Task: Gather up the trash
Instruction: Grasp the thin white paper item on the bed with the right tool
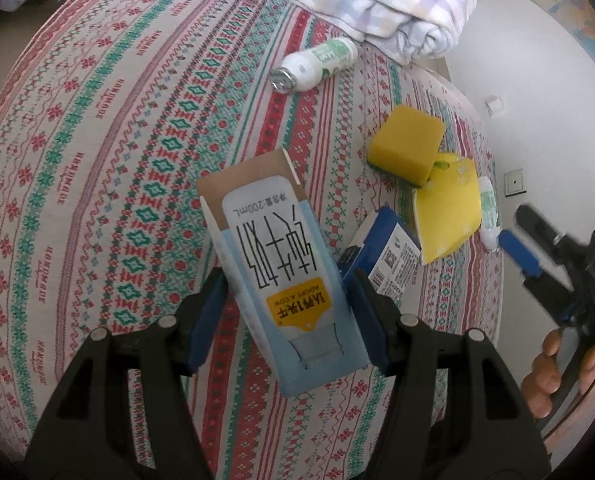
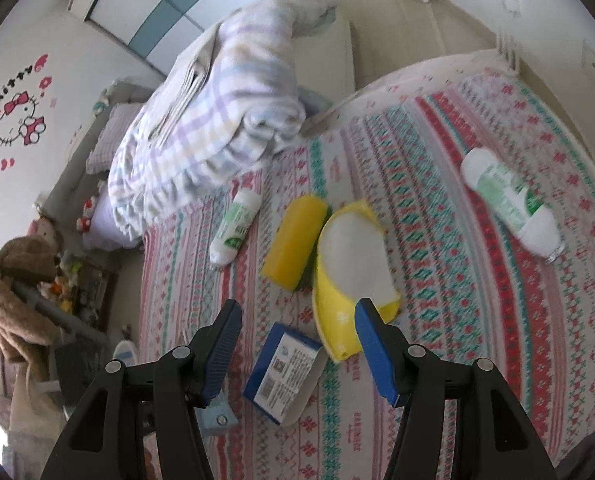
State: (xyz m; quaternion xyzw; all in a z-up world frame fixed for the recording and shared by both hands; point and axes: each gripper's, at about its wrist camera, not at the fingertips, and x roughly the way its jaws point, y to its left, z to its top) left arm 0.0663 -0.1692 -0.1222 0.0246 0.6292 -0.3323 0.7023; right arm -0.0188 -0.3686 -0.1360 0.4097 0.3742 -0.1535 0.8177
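My left gripper (image 1: 289, 280) is shut on a light-blue milk carton (image 1: 281, 240), its blue pads pressing both sides, and holds it tilted above the patterned bedspread (image 1: 97, 140). Right of it lie a blue box (image 1: 389, 256), a yellow sponge (image 1: 405, 144), a yellow wrapper (image 1: 449, 216) and two white-and-green bottles (image 1: 317, 62) (image 1: 489, 212). My right gripper (image 2: 297, 310) stands open with nothing between its fingers, just above the blue box (image 2: 285, 372) and yellow wrapper (image 2: 353, 264). It also shows in the left wrist view, right gripper (image 1: 527, 236).
A folded checked blanket (image 2: 217, 120) lies at the far end of the bed. The sponge (image 2: 293, 240) and bottles (image 2: 235, 228) (image 2: 509, 204) lie spread around it. The bed's edge drops to a pale floor (image 1: 537, 80). A hand (image 1: 557, 372) grips the right tool.
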